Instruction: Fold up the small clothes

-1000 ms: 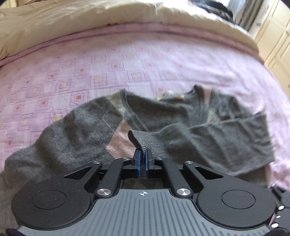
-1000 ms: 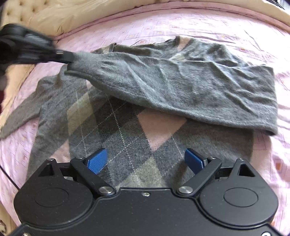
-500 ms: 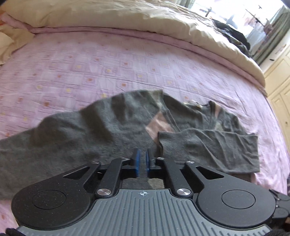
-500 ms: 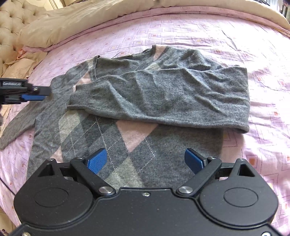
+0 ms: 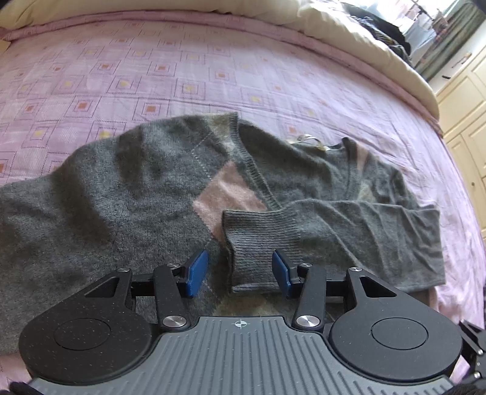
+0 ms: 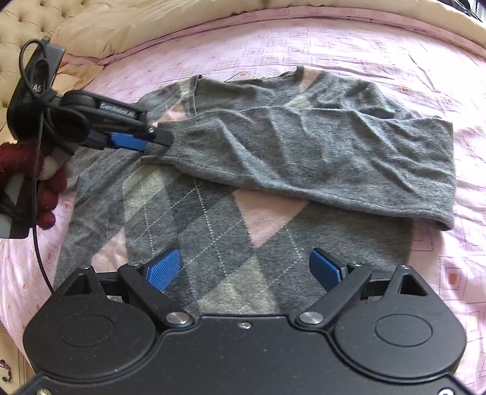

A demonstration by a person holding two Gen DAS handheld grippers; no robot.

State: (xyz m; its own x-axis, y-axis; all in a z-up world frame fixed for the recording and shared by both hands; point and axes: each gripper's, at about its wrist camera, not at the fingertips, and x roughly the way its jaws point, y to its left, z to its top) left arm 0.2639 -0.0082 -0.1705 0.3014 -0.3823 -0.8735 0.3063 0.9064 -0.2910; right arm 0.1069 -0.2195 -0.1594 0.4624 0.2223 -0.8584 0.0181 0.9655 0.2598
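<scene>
Opening its jaws, the left gripper (image 5: 240, 270) hovers at the ribbed cuff (image 5: 258, 240) of a grey sweater (image 6: 231, 212) lying flat on a pink bedspread (image 5: 182, 76). The cuff sits between the blue pads (image 5: 196, 272), which do not press it. The right gripper (image 6: 243, 270) stands wide and empty above the sweater's argyle front.

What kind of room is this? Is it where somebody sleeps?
Most likely a bedroom. A grey argyle sweater lies on a bed with a pink patterned bedspread, a cream duvet is pushed to the far edge, and a tufted headboard shows in one corner.
</scene>
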